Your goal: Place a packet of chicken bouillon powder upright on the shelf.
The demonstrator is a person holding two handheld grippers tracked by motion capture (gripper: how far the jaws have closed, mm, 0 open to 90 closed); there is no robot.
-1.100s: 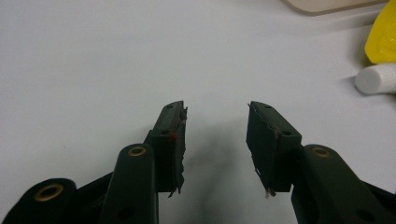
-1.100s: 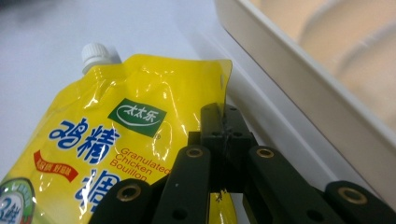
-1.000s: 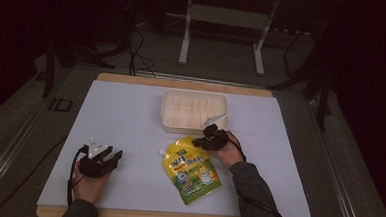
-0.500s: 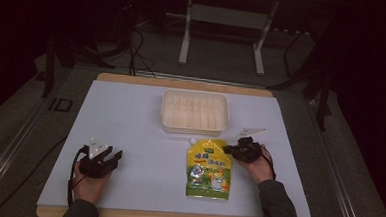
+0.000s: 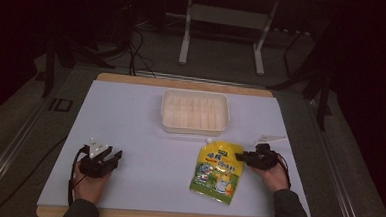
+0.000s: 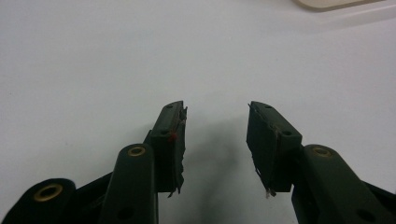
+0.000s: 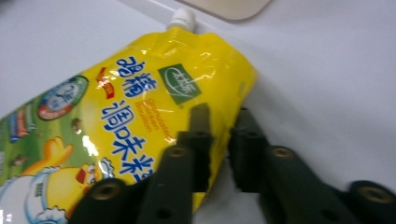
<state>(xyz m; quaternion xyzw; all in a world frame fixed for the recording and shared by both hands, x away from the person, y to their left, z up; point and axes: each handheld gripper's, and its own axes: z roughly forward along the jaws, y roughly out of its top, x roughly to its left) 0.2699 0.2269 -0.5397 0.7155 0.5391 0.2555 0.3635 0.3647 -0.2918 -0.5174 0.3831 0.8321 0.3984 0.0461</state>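
two hand-held grippers rest low on the worktop (image 5: 130, 115): the right hand-held gripper (image 5: 239, 157) has just been opening, its jaws now slack around the right edge of the yellow pouch (image 5: 218, 171), seemingly letting it go. the left hand-held gripper (image 5: 109, 158) sits open and idle. the pouch lies flat just in front of the white tray (image 5: 195, 111), with bare surface between it and the left gripper.

Your table (image 5: 130, 115) is a wooden board covered by a pale sheet (the wood shows along the far and near edges). On it, toward the far middle, sits a shallow white tray (image 5: 195, 111). Just nearer and slightly right of that lies a yellow spouted pouch (image 5: 218, 171), flat, its white cap toward the tray.
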